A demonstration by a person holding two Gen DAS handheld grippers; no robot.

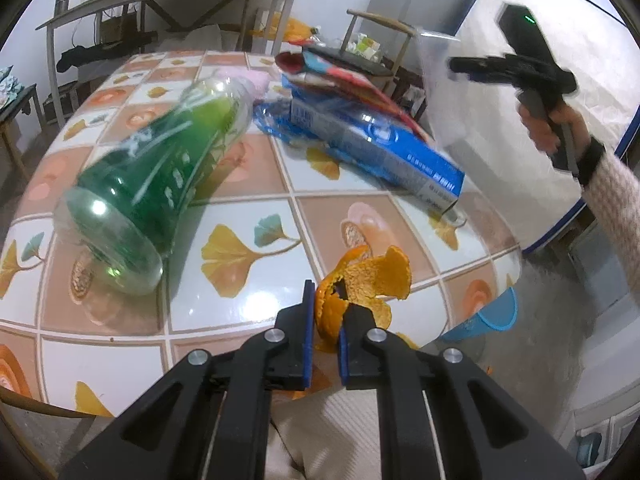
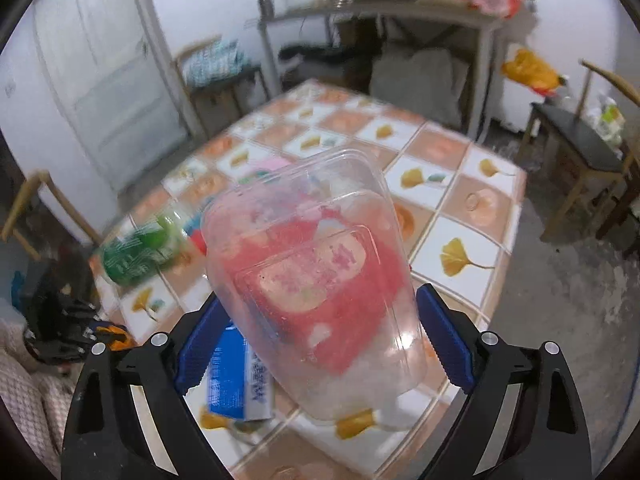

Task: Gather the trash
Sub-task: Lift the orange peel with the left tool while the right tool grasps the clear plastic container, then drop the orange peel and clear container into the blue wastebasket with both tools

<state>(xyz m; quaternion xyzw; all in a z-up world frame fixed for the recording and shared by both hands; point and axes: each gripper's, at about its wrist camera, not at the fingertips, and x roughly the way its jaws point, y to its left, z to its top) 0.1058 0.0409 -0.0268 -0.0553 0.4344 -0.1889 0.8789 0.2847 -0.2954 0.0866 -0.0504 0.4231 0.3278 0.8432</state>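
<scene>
The left tool sits low in the middle of its own view, its blue-padded jaws pinched together on a curl of orange peel, which sticks up and to the right of the jaws, just over the near edge of the worktop. The worktop is covered in a tile pattern of yellow leaves and peach squares. Left of centre in that view a green plastic bottle lies on its side, its base toward the camera. To the right of centre lies a long blue and white box, and behind it, toward the top of the frame, a heap of red and blue wrappers. A blue bin peeks out below the worktop's edge at the lower right.

In the upper right of the left view the right tool is held up in the air by a hand in a pale knitted sleeve, with a clear plastic container in front of it. In the right view that container fills the centre, tilted and blurred, lifted above the worktop. The right tool has its blue pads spread wide and pressed against the container's two sides. Through the plastic a red shape shows, but I cannot tell what it is.
</scene>
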